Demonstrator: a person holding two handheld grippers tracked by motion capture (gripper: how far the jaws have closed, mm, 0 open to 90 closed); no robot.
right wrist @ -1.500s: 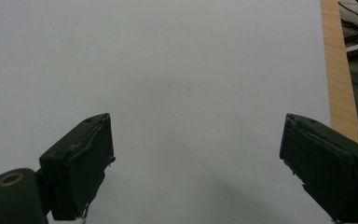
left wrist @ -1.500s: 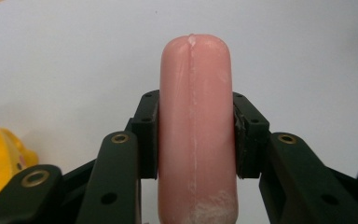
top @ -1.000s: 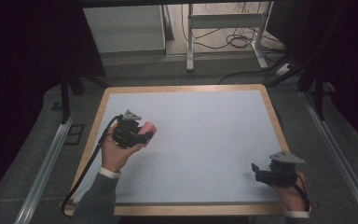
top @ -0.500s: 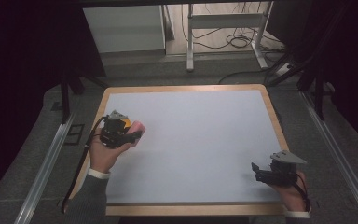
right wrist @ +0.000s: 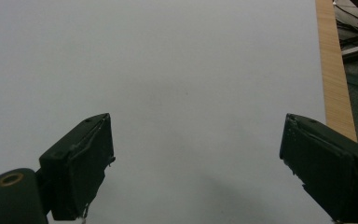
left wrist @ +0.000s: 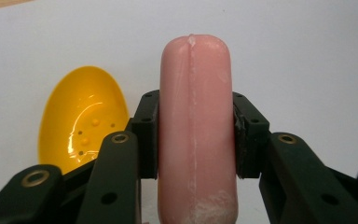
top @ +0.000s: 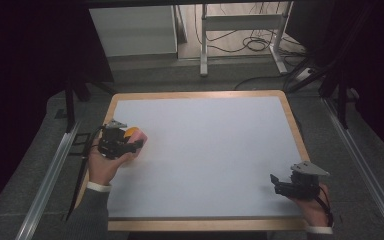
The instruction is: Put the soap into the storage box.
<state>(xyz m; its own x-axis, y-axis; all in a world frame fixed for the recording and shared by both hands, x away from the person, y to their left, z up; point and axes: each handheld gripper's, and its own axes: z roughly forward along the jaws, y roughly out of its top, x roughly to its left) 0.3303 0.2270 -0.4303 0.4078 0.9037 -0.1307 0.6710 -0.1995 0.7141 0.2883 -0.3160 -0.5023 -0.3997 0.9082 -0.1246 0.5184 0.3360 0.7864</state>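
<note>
My left gripper is shut on a pink sausage-shaped piece, held upright between its black pads near the table's left edge. That pink piece shows just past the gripper in the high view. A yellow egg-shaped half shell lies open side up on the white surface just beside it, seen as an orange-yellow spot from above. My right gripper rests at the front right of the table, jaws wide apart with nothing between them.
The white tabletop has a wooden rim. Metal rails run along both sides of the table. Beyond the far edge stand a white cabinet and table legs with cables on the floor.
My left gripper has carried the pink piece leftward and slightly toward the near side, ending beside the yellow shell. The right gripper has stayed put.
</note>
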